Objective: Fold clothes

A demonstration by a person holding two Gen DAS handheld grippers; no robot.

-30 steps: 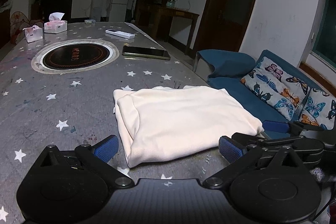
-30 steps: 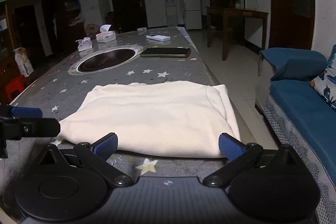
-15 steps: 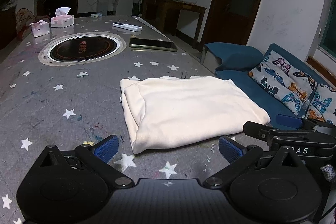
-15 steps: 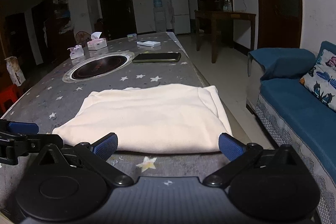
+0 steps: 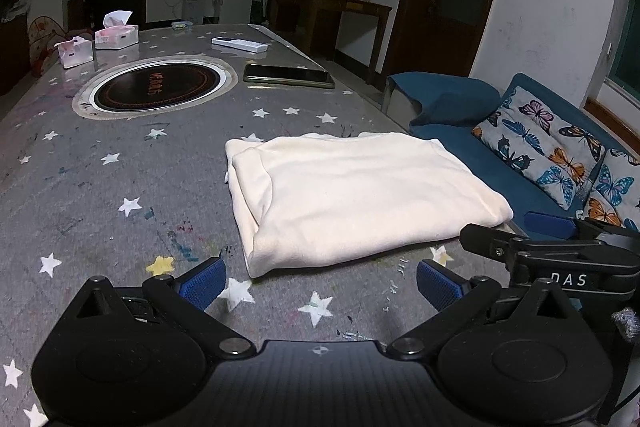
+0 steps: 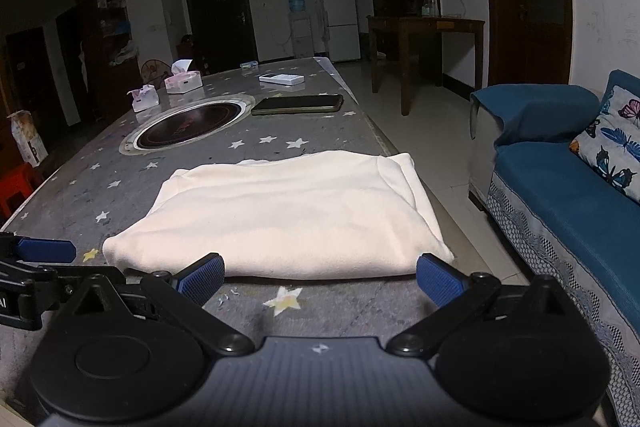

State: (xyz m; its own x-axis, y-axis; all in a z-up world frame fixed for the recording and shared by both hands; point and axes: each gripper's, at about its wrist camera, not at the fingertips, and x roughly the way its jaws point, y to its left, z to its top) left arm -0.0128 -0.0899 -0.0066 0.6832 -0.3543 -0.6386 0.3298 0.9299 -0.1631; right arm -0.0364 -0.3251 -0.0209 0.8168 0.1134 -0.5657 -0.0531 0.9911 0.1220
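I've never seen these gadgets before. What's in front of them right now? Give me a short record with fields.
garment: cream cloth, folded into a flat rectangle
surface: grey star-print table
left gripper: open, holding nothing, short of the cloth's near edge
right gripper: open, holding nothing, at the cloth's near edge
behind the cloth: dark phone, white remote, two tissue boxes
beside the table: blue sofa
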